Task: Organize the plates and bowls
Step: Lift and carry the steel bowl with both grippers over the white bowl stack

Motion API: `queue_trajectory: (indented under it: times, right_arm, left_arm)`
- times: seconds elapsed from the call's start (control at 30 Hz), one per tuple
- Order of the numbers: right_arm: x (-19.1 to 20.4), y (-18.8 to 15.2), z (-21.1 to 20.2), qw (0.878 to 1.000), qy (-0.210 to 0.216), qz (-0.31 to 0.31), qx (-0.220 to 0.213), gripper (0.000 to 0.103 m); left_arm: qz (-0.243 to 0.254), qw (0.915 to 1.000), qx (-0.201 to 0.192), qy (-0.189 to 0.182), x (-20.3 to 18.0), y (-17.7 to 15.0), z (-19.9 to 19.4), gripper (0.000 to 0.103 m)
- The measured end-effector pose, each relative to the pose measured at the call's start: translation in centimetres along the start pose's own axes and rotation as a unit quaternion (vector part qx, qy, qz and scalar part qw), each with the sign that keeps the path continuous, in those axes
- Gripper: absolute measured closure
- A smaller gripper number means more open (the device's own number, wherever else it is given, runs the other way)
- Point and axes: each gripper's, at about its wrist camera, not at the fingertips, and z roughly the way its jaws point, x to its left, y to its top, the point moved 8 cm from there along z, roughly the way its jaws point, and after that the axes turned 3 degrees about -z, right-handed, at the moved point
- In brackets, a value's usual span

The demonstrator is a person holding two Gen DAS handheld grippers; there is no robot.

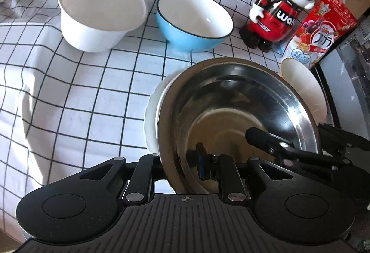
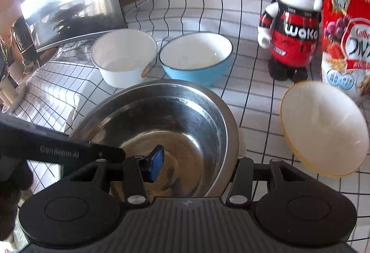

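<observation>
Under the steel bowl (image 1: 231, 109) a white dish (image 1: 151, 114) shows only as a sliver at its 9 o'clock edge. The steel bowl is shiny, wide-rimmed, tilted, low centre over the checked bench (image 1: 69, 91). Left gripper (image 1: 182, 174): jaws pinching its near rim. Right gripper (image 2: 196, 165): jaws clamped across the rim's right side, outer finger hidden. White bowl (image 1: 97, 12) and blue bowl (image 1: 194, 21) at 12 o'clock; cream bowl (image 2: 323, 128) at 3, partly cut off in the left view.
</observation>
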Motion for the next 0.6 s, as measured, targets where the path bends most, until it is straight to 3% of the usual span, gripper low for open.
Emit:
queue_trajectory:
  times: [0.33, 0.6]
  right_arm:
    - [-0.8, 0.2, 2.1, 0.999, 0.019, -0.026, 0.003, 0.055]
    - [-0.9, 0.3, 2.3, 0.999, 0.028, -0.045, 0.001, 0.055]
  left_arm:
    - [-0.001, 0.9983, -0.037, 0.045, -0.4, -0.1, 0.3, 0.084]
    - [-0.012, 0.998, -0.041, 0.045, -0.1, 0.1, 1.0, 0.086]
